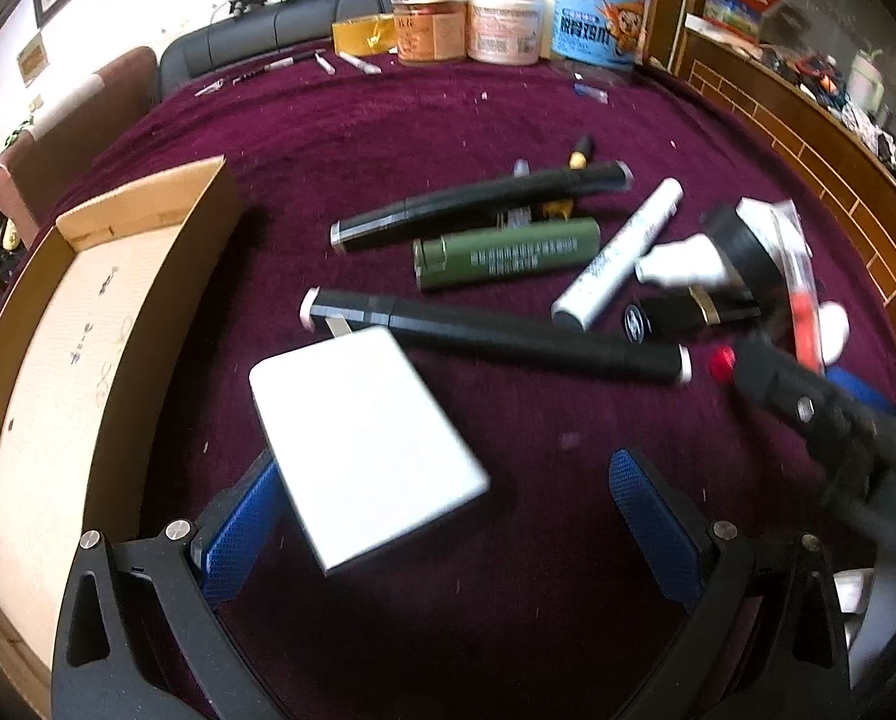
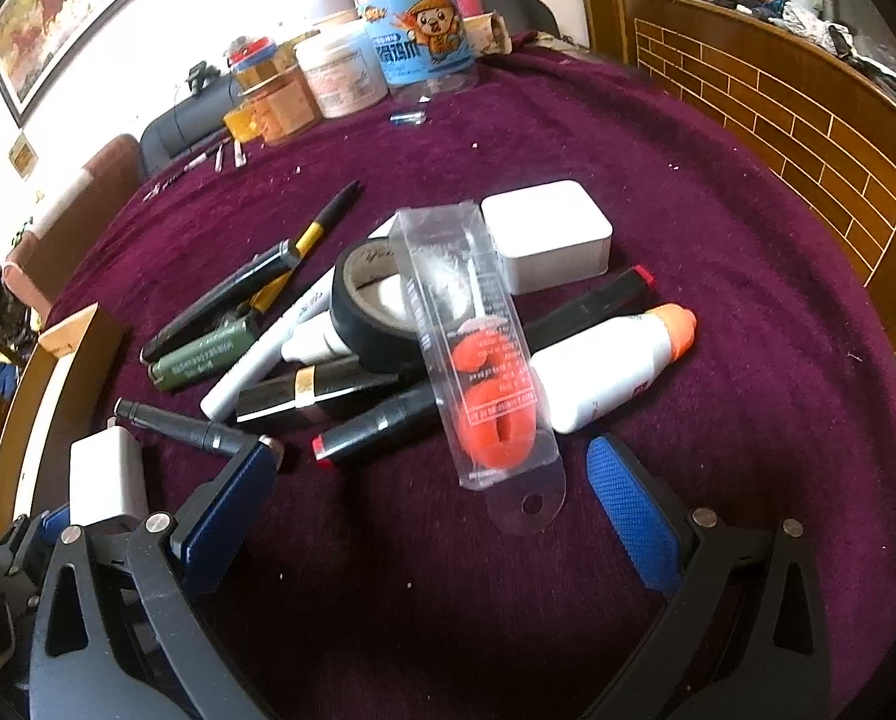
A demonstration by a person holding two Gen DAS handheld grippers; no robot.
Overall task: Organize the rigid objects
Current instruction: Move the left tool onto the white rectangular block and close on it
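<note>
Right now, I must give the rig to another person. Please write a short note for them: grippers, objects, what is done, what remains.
Left gripper: open, white charger between its fingers, not clamped.
Right gripper: open, empty, in front of the clear package.
Cardboard box on the left looks empty.
Pens, green lighter, tape roll and glue bottle lie piled on the purple cloth.
Done: nothing boxed. Left: everything.
</note>
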